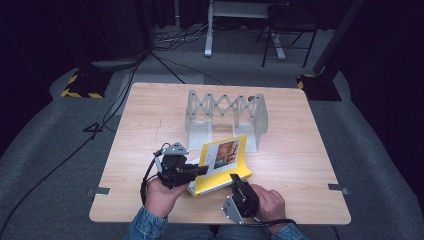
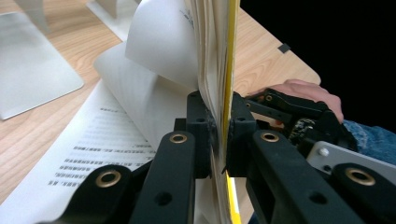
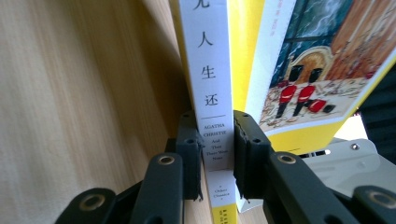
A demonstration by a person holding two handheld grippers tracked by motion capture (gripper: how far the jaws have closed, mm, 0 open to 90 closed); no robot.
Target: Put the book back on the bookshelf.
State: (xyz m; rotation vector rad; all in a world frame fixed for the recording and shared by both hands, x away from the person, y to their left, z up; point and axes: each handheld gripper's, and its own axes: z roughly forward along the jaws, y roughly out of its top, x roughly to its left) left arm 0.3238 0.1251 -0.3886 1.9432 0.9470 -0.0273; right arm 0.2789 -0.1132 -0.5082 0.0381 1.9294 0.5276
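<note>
So I had the yellow book [image 1: 220,167] lying near the front edge of the bench [image 1: 140,130], half open, just in front of the grey expanding book rack [image 1: 225,117], which had nothing in its slots as far as I could see. My left claw [image 1: 202,170] was clamped on the front cover plus a wad of pages, holding them up off the rest; in the left gripper view the jaws were pinched tight on that yellow cover edge [image 2: 229,93], with printed pages [image 2: 102,140] lying flat beneath. My right claw [image 1: 234,180] was gripping the book at its white spine [image 3: 212,107], jaws pressed against both sides of it. Cover art with little red-coated guards [image 3: 299,93] was showing beside it.
</note>
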